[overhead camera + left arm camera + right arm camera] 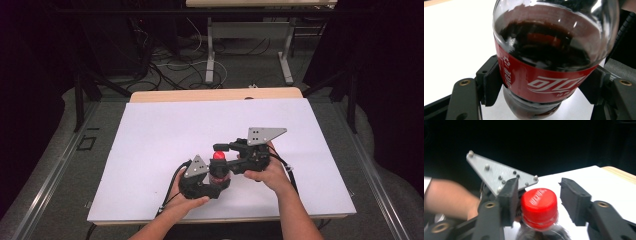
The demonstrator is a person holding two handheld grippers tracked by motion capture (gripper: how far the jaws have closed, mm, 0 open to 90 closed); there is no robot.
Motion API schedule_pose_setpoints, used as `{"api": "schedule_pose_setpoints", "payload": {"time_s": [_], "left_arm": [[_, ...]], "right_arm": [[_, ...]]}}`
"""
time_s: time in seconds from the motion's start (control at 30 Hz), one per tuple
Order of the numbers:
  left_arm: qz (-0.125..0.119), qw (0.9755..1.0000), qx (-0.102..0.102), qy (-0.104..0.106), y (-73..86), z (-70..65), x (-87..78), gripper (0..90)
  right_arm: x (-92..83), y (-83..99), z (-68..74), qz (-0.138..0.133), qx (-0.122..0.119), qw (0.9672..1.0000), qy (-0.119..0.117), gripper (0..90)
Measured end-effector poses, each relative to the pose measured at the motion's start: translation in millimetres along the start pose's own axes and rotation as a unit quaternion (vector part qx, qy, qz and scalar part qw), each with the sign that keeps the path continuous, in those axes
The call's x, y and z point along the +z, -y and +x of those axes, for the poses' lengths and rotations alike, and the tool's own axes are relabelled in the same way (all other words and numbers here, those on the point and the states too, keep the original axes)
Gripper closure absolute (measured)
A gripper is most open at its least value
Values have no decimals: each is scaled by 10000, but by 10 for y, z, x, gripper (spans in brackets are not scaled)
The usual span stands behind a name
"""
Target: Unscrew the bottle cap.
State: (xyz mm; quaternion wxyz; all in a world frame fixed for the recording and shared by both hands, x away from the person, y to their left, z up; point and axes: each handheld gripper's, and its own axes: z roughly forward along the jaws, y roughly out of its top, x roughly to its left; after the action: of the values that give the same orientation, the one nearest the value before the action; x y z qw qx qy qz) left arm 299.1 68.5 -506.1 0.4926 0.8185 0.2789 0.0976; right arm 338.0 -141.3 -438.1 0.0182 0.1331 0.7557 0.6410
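Note:
A cola bottle (544, 75) with dark liquid and a red label stands upright on the white table. My left gripper (541, 87) is shut on it, one jaw on each side of the label. In the high view the bottle (219, 172) is near the table's front middle, with the left gripper (216, 181) low on its body. Its red cap (539, 203) sits between the jaws of my right gripper (539, 192), which is open. The left jaw is close against the cap and the right jaw stands clear of it. In the high view the right gripper (221, 151) is level with the cap (219, 156).
The white table top (165, 135) spreads out around the bottle, with a wooden edge (215, 94) at the far side. Beyond it are table legs (210, 60) and cables on the floor. The left gripper's grey plate (499, 173) and a hand (449, 197) are close behind the cap.

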Motion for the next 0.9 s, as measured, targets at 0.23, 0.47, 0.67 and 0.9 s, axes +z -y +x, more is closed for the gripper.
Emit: {"api": "schedule_pose_setpoints", "payload": {"time_s": [0.23,0.47,0.67,0.9], "left_arm": [[11,9999,-8,-112,4,-5,12,294],[4,9998,-19,-196,4,-17,17,294],[9,9998,-47,-211,8,-25,23,294],[-15,9999,-19,-161,1,-6,0,294]], "right_arm": [[37,-71,355,-461,239,9842,1693,443],[169,-14,695,-440,80,9485,3137,493],[300,79,782,-181,-156,9358,3516,600],[201,42,638,-105,-320,9601,2778,609]]}}
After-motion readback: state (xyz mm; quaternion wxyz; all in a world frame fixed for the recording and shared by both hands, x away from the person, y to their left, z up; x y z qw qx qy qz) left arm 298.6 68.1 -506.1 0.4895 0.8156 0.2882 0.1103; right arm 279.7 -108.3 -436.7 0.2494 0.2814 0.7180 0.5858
